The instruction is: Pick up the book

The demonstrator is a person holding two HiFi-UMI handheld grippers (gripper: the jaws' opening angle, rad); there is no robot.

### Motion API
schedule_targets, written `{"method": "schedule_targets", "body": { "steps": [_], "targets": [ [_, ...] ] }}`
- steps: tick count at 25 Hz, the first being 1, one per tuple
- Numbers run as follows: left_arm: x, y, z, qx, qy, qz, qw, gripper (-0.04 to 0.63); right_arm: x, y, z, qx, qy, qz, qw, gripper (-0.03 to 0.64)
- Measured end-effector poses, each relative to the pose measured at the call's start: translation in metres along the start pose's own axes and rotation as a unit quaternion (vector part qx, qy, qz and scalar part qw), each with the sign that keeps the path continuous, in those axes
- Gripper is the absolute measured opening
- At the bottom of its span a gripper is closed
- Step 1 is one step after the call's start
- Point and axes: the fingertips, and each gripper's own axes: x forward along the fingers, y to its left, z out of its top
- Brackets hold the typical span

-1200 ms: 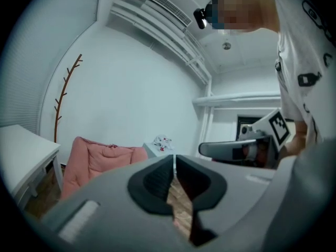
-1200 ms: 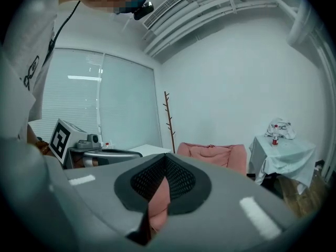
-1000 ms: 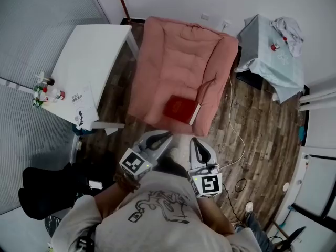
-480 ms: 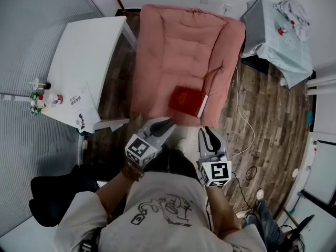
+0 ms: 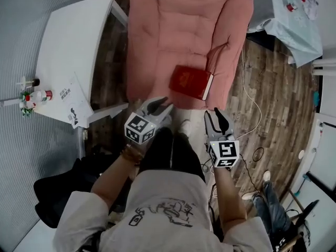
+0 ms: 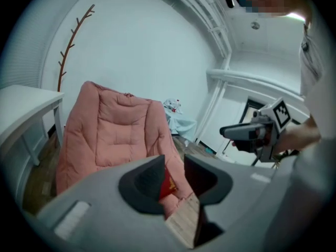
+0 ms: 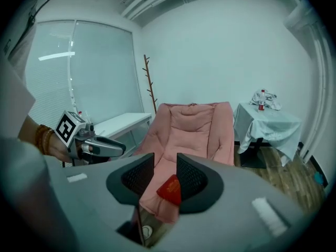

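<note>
A red book (image 5: 190, 81) lies on the near end of a pink padded lounge chair (image 5: 184, 30). Between each gripper's jaws the same book (image 6: 168, 182) (image 7: 169, 189) shows, farther off. My left gripper (image 5: 161, 108) hovers short of the chair's near edge, left of the book; its jaws are opening with nothing between them. My right gripper (image 5: 218, 118) hangs over the wood floor just below and right of the book, its jaws also opening on nothing. Neither gripper touches the book.
A white table (image 5: 68, 51) with small bottles (image 5: 34, 95) and a leaflet (image 5: 71, 104) stands to the left. A cloth-covered side table (image 5: 294, 20) sits at the upper right. A cable (image 5: 252, 109) trails across the floor. A black bag (image 5: 58, 188) lies at the lower left.
Both grippers have dropped lower and come closer to the book, and both pairs of jaws have parted. The chair and book now sit larger and higher in the head view.
</note>
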Motion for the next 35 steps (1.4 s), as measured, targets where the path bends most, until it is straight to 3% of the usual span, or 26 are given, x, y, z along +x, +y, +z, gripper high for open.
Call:
{"method": "schedule_targets", "body": {
  "steps": [10,27,35],
  "targets": [
    [0.053,0.059,-0.078,-0.038,0.052,-0.014,0.9978,0.141,0.063,-0.048,-0.073,0.038,0.038,-0.037,0.998,0.160],
    [0.151,0.157,-0.189,-0.105,0.126,-0.017,0.9863,0.195,0.170,-0.089,-0.164,0.055,0.101,-0.028,0.993,0.166],
    [0.195,0.208,-0.237,-0.137,0.142,-0.006,0.9804,0.229,0.205,-0.107,-0.198,0.066,0.121,-0.033,0.990,0.178]
  ]
}}
